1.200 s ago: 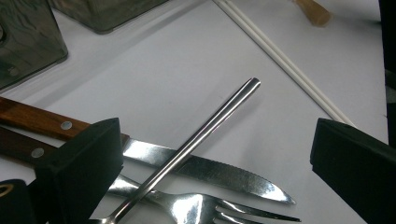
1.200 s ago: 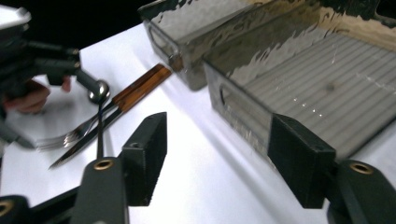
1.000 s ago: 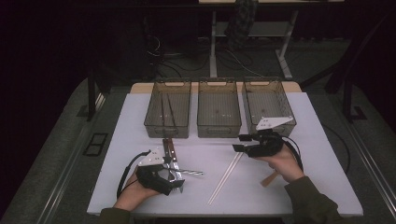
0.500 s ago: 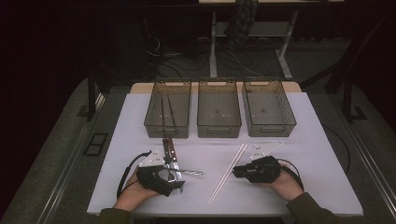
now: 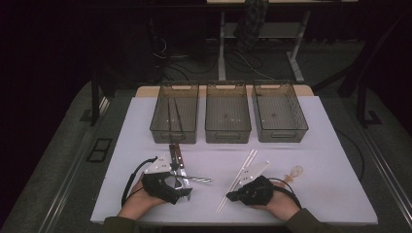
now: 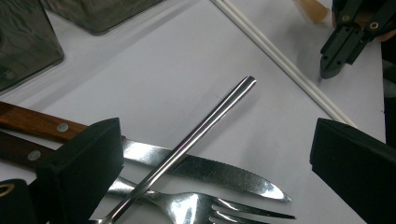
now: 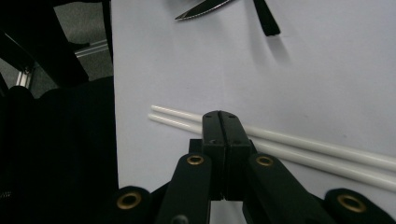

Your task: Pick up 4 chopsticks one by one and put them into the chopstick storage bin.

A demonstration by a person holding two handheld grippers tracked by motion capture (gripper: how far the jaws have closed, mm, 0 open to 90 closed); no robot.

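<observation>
Left to right now: left gripper [image 5: 182, 187] low over the cutlery pile – fingers spread wide around steel handle [image 6: 210, 122], knife [image 6: 205, 170] and fork [image 6: 187, 205], gripping nothing. Right gripper [image 5: 232, 196] – fingers just closed, pressed together with nothing between, tips at the white chopsticks [image 7: 299, 144] on the table [image 5: 330, 160].

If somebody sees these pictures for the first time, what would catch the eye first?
Probably the three clear bins in a row at the table's far side. Next, the cutlery before the left gripper: a wooden-handled knife, a fork and a steel handle crossing them. Near the right gripper, jaws shut, lie white chopsticks.
</observation>
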